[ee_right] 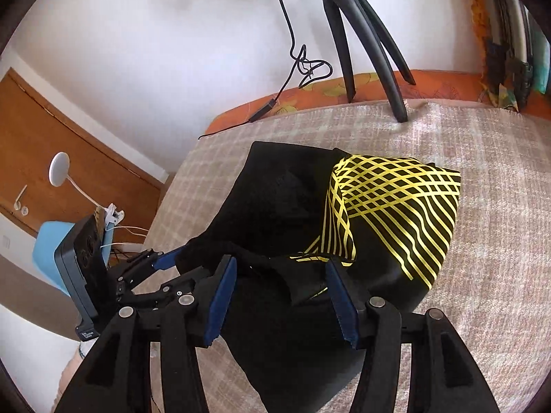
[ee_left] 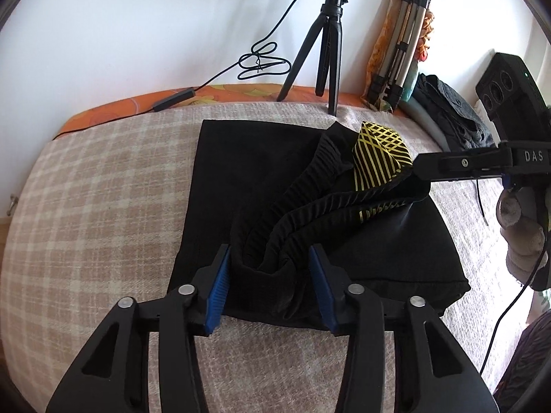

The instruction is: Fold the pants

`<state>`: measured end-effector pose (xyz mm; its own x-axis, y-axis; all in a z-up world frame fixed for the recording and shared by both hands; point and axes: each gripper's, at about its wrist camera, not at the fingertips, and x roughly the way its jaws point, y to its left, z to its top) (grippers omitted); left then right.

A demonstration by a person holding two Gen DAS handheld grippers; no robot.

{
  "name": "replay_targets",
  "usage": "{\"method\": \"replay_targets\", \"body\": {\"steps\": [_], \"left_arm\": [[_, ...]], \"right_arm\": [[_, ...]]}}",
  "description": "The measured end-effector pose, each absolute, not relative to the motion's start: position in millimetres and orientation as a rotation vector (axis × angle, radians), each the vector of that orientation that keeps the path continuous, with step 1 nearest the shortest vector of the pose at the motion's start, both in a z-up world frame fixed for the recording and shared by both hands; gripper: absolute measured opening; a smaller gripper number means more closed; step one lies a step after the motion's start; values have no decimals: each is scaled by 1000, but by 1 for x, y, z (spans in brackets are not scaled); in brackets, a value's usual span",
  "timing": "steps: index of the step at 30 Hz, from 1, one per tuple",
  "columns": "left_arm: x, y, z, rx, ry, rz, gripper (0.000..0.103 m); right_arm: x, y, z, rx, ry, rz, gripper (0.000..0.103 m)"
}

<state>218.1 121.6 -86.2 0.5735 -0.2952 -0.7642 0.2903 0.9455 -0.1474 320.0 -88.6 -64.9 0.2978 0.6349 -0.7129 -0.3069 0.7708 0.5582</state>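
Black pants (ee_left: 248, 172) with a yellow grid print (ee_left: 378, 151) lie partly folded on the checked blanket (ee_left: 103, 189). The ribbed waistband (ee_left: 310, 206) is bunched on top. My left gripper (ee_left: 272, 285) is open, its blue pads either side of the waistband's near end. My right gripper (ee_right: 282, 296) is open over the black cloth (ee_right: 275, 206), near the yellow print (ee_right: 396, 199); it also shows from the side in the left wrist view (ee_left: 423, 168), at the waistband's far end. The left gripper's fingers (ee_right: 165, 261) show at the left of the right wrist view.
A black tripod (ee_left: 327, 51) with a ring light stands at the bed's far edge, its cable (ee_left: 261, 62) hanging beside it. A folded stand (ee_left: 399, 51) and dark clothes (ee_left: 447, 110) sit at the back right. A wooden door (ee_right: 69, 158) is left.
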Motion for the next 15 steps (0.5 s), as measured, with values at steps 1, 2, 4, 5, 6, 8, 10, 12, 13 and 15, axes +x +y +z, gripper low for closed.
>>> {"method": "replay_targets", "body": {"steps": [1,2,4,5,6,8,10,12,13,15], "left_arm": [[218,121,-86,1,892,-342,24],[218,123,-86,-6,886,-346,22],[217,126,-85,-29,870,-344,19],[216,129,-84,-39,854,-334,18],[214,132,-82,-55,835,-316,17],[208,139,-78,-90,791,-285,17],[204,139,-80,-76,789,-280,17],[201,137,-85,-48,797,-273,17],[202,138,-88,-57,807,-267,17],[204,143,-91,-115,809,-271,17]], "right_arm": [[325,-85,-65,350,1115,641,57],[333,-80,-66,360,1125,642,57],[351,-73,-69,404,1143,649,57],[360,-70,-70,426,1137,652,56],[367,-67,-69,439,1126,653,56],[379,-62,-63,400,1100,597,56],[381,-52,-51,304,1064,600,56],[380,-45,-38,211,1029,606,56],[380,-41,-35,180,1024,614,56],[375,-36,-29,118,1006,663,56]]}}
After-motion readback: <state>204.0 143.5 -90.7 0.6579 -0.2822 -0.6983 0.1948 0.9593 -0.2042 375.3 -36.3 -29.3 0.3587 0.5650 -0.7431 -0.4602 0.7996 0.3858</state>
